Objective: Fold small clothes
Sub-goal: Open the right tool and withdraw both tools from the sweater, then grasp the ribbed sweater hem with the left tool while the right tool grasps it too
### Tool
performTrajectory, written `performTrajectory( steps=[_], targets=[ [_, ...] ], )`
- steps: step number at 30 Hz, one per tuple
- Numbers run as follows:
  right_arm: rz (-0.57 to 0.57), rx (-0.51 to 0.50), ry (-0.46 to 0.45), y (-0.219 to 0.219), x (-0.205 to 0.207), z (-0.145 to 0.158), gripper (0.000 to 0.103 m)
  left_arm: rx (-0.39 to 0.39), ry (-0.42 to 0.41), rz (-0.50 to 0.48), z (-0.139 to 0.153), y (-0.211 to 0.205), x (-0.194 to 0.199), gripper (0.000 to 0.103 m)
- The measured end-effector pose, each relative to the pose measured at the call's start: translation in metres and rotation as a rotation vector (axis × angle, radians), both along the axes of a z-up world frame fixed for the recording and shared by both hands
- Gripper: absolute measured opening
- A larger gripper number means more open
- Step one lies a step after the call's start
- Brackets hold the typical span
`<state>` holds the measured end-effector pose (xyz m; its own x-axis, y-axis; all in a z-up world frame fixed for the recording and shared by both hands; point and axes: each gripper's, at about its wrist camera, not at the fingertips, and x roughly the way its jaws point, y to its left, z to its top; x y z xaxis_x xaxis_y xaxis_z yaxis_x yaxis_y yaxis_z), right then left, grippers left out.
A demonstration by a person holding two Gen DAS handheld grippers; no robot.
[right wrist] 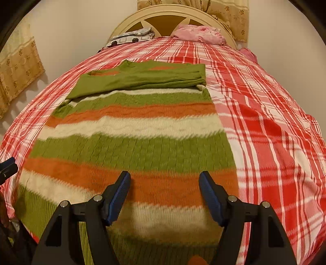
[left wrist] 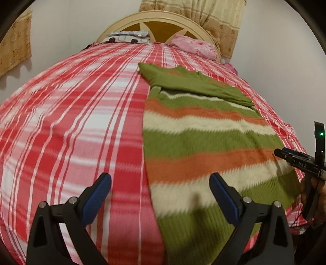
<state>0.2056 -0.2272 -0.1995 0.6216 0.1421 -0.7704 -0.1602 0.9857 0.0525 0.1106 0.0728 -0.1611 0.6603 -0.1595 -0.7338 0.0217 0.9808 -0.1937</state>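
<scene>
A striped knit sweater (left wrist: 203, 146), green, orange and cream, lies flat on the red plaid bed (left wrist: 71, 122). Its green sleeves are folded across the chest at the far end (right wrist: 142, 81). My left gripper (left wrist: 161, 183) is open and empty above the sweater's left edge near the hem. My right gripper (right wrist: 165, 181) is open and empty above the lower part of the sweater (right wrist: 130, 146). The right gripper also shows at the right edge of the left wrist view (left wrist: 285, 155), and the left one at the left edge of the right wrist view (right wrist: 8, 165).
The plaid blanket (right wrist: 275, 132) covers the whole bed. A pink pillow (right wrist: 199, 33) and a grey patterned pillow (right wrist: 132, 37) lie against the cream headboard (left wrist: 161, 18). Beige curtains (right wrist: 18, 67) hang on the walls on both sides.
</scene>
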Motion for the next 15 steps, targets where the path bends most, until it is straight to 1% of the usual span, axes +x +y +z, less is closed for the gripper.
performTrajectory(
  steps=[3,7,8,9,13,14,15],
  targets=[
    [0.002,-0.006,-0.007,0.000,-0.011,0.000,0.070,-0.020,0.013,-0.005,-0.005,0.000,-0.013,0.096],
    [0.007,-0.009,-0.008,0.001,-0.024,-0.002,0.070,-0.037,0.033,-0.024,-0.010,-0.005,-0.024,0.087],
    [0.007,-0.012,-0.010,0.001,-0.027,-0.001,0.070,-0.048,0.037,-0.028,-0.011,-0.006,-0.025,0.084],
    [0.008,-0.015,-0.012,0.001,-0.029,-0.001,0.070,-0.061,0.042,-0.037,-0.011,-0.007,-0.026,0.082],
    [0.005,-0.020,-0.023,-0.001,-0.039,0.001,0.070,-0.084,0.046,-0.055,-0.012,-0.012,-0.029,0.081],
    [0.003,-0.018,-0.025,-0.001,-0.041,0.001,0.070,-0.091,0.049,-0.061,-0.012,-0.013,-0.029,0.079],
    [0.003,-0.016,-0.027,-0.001,-0.043,0.001,0.070,-0.093,0.054,-0.066,-0.013,-0.014,-0.029,0.078]
  ],
)
